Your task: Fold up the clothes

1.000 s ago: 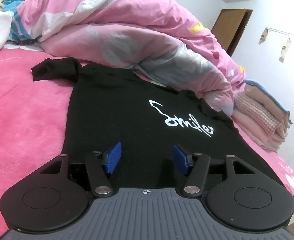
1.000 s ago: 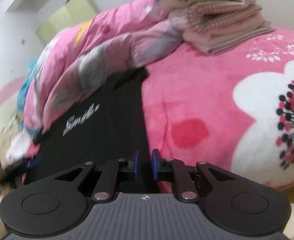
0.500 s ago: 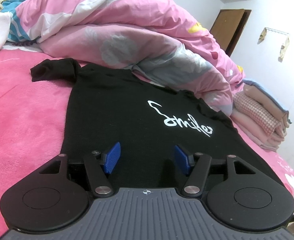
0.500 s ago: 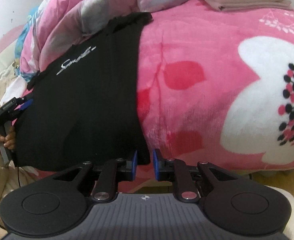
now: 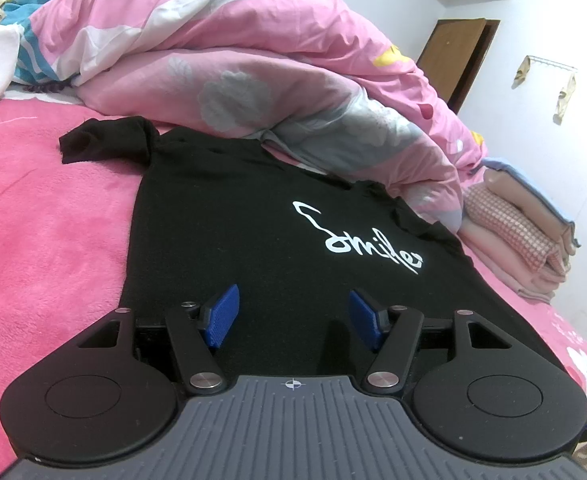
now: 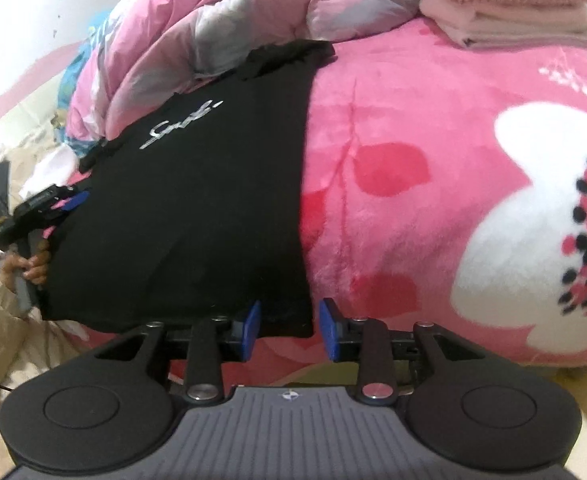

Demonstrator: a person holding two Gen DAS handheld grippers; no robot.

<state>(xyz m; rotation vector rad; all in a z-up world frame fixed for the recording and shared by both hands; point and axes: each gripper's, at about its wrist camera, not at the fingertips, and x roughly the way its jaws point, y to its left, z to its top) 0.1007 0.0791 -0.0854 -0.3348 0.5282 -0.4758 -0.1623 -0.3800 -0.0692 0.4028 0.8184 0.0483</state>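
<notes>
A black T-shirt [image 5: 253,216] with white script lies flat, front up, on the pink fleece blanket [image 5: 45,232]. Its left sleeve [image 5: 101,142] sticks out; the collar end runs under the heaped duvet. My left gripper [image 5: 293,300] hovers open over the shirt's hem, nothing between its blue pads. In the right wrist view the same shirt [image 6: 197,200] stretches away, and my right gripper [image 6: 289,312] sits at its near right hem corner. Its jaws are opening, with the corner of cloth lying loose in the gap. The left gripper [image 6: 49,204] shows at the shirt's far side, held by a hand [image 6: 33,268].
A rumpled pink and grey duvet [image 5: 253,60] is heaped along the shirt's collar side. A stack of folded pink clothes [image 5: 521,236] sits past the shirt's right sleeve. The blanket's white flower print [image 6: 533,240] lies right of the shirt, near the bed edge.
The right gripper has tipped downward toward the shirt's hem corner and its jaws have widened from nearly shut. The left gripper has stayed in place, open.
</notes>
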